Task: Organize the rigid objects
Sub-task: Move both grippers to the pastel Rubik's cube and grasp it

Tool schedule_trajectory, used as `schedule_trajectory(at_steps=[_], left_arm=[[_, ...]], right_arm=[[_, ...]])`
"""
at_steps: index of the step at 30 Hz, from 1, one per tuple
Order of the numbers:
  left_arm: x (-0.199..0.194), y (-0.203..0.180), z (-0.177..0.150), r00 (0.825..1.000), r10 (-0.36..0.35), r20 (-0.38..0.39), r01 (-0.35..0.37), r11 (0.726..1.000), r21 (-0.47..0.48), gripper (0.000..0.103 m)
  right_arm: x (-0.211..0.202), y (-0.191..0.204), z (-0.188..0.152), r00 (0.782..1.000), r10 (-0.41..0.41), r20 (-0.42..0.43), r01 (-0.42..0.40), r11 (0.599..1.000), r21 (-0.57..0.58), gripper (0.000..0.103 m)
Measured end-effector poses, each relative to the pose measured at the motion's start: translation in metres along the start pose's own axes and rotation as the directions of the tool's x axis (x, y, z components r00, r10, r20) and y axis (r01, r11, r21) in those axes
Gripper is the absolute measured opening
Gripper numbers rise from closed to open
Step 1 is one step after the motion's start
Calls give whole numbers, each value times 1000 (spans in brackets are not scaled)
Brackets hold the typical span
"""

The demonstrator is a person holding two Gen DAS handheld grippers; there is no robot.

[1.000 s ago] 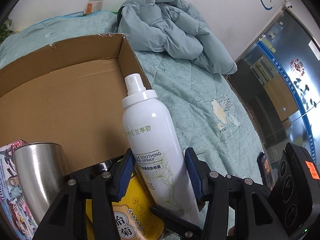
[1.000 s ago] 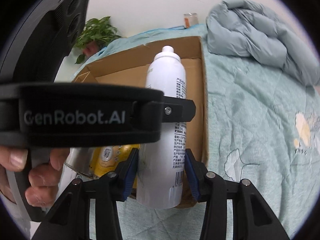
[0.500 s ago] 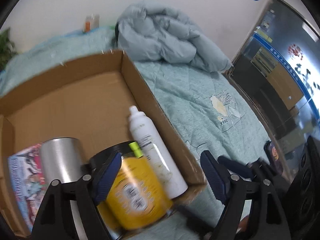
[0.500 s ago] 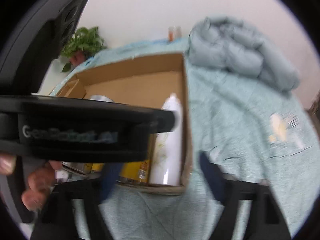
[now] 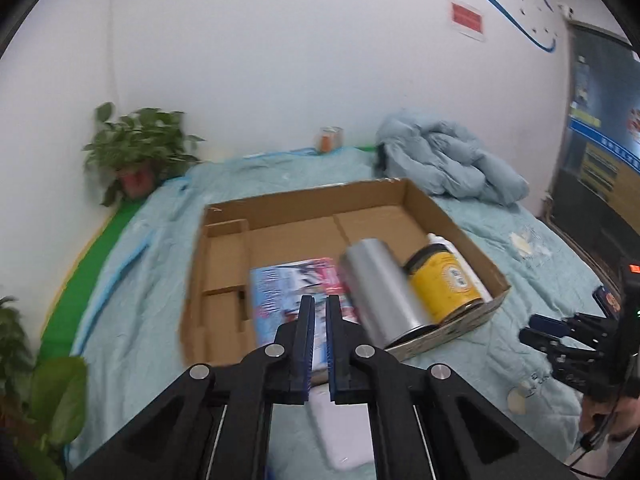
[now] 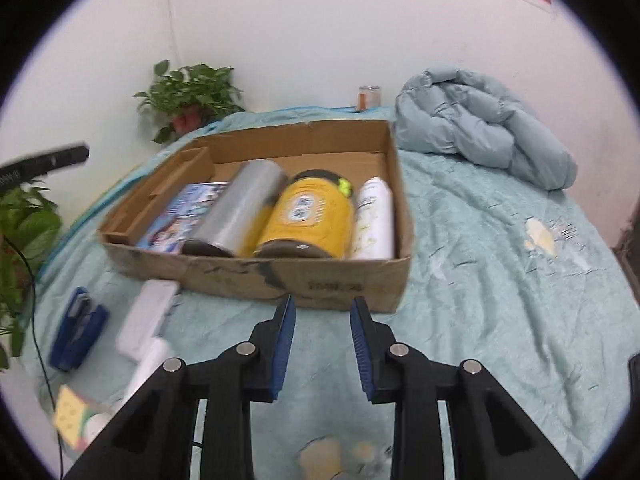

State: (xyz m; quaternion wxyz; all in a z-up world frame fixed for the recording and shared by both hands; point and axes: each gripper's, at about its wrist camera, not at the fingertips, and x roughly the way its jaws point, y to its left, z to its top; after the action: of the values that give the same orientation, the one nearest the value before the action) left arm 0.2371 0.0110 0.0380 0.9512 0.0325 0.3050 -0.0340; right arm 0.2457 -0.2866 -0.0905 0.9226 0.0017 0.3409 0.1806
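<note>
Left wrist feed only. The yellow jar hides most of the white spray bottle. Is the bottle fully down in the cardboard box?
Observer: Yes. In the right wrist view the white spray bottle lies flat in the brown cardboard box, along its right wall, beside the yellow black-lidded jar.
Operator: Anything held on the right?
Observer: No. The right gripper has just been closing, but its jaws stand apart with nothing between them.
Operator: Anything loose outside the box?
Observer: A blue stapler lies on the teal bedspread, left of the box's near corner.
</note>
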Motion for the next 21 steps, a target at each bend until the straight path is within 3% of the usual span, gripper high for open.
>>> schedule_trajectory(at_steps=[1,2,3,4,6,10,12,15,18,21], left_arm=[[-12,8,-4,1000,17,22,-17,1000,-9,9],[-31,18,-9,999,28,38,-27,999,-31,43],[-44,25,-14,999,31,38,-29,998,-50,73],[-61,33,-21,998,35,53,-31,996,-80,98],[-87,44,-35,994,36,103,-23,992,-125,102],[-117,56,-63,996,16,87,1,983,-184,102],[-128,55,-83,998,-33,62,43,983,-178,102],[-121,44,-110,999,-54,-3,52,981,-186,102],[-96,29,-143,983,-157,-97,131,964,-230,102],[-69,26,-173,952,-259,-165,196,925,-325,102]], right_arm=[[-7,3,-1,999,48,-2,-48,999,1,34],[-14,8,-1,997,74,-9,-74,997,-11,61],[-21,13,-1,996,84,-6,-84,996,-28,96],[-35,23,-3,996,84,23,-82,995,-51,103],[-55,34,-6,992,111,58,-106,990,-90,103],[-83,45,-13,970,240,32,-239,970,-53,103],[-90,50,-23,960,280,13,-279,959,-54,103],[-90,68,-45,939,339,-63,-343,937,-68,103],[-84,96,-70,918,379,-116,-392,911,-124,103],[-78,138,-99,909,394,-139,-417,873,-252,103]])
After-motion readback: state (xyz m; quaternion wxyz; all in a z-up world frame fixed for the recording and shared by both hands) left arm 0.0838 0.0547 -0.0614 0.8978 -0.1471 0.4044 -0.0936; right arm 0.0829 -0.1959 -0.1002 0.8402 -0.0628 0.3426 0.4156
